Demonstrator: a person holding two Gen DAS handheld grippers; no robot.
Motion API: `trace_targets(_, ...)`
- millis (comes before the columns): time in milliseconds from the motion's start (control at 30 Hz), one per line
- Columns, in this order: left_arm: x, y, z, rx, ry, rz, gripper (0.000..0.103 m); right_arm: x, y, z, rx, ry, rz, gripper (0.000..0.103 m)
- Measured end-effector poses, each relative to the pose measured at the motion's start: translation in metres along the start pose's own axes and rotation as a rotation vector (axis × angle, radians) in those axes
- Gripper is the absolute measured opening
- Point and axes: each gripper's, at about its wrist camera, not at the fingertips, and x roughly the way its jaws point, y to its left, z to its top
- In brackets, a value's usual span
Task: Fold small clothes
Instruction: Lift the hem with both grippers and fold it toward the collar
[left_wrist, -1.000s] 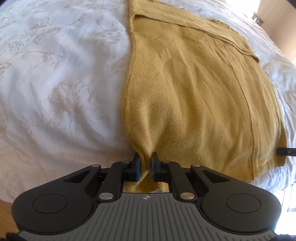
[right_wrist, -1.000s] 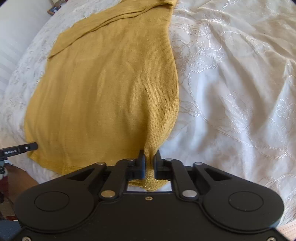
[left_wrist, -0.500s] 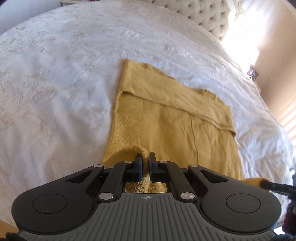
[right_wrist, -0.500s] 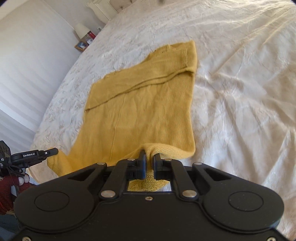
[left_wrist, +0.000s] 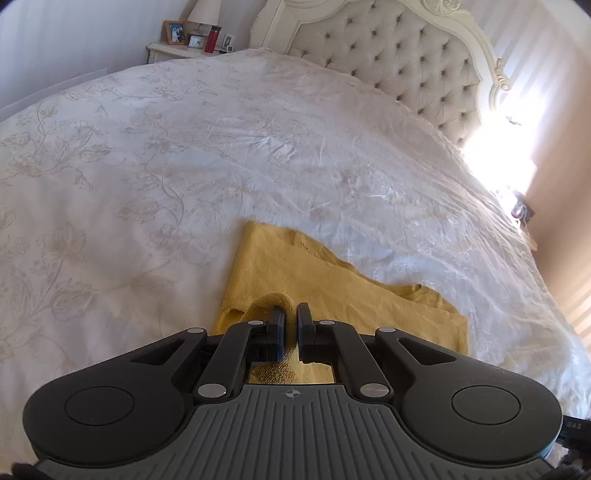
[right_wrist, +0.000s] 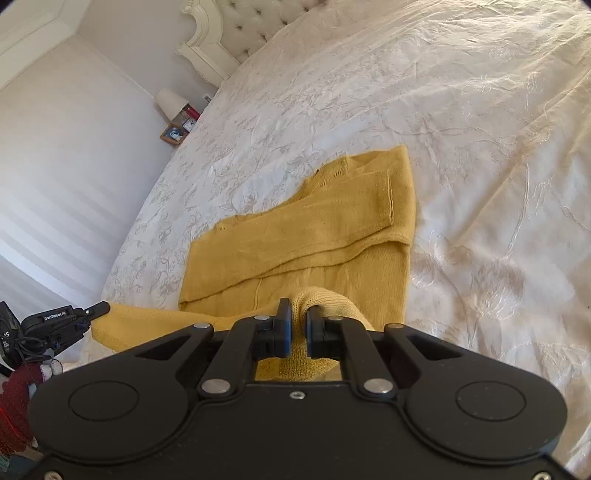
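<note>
A mustard-yellow knit sweater lies flat on the white bed, sleeves folded across its upper part; it also shows in the right wrist view. My left gripper is shut on the sweater's bottom hem at its left corner and holds it raised over the body. My right gripper is shut on the hem at the right corner, also raised. The left gripper's tip shows at the left of the right wrist view, with lifted hem beside it.
A white floral bedspread covers the bed. A tufted headboard stands at the far end. A nightstand with a lamp, frames and a red bottle stands at the far left.
Both grippers have lifted the bottom hem off the bed and carried it forward toward the collar end. Less of the sweater's body shows in front of each gripper.
</note>
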Motion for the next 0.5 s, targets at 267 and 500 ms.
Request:
trace_targets(267, 0.03, 0.003, 0.019, 0.001, 0.023, -0.006, 0.006, 0.017, -0.005, 0.026, 0.032, -0.027, -0.045, 0.014)
trace_targets(500, 0.059, 0.013, 0.038, -0.02, 0.04, -0.014, 0.006, 0.044, -0.004, 0.049, 0.061, -0.043, -0.098, 0.014)
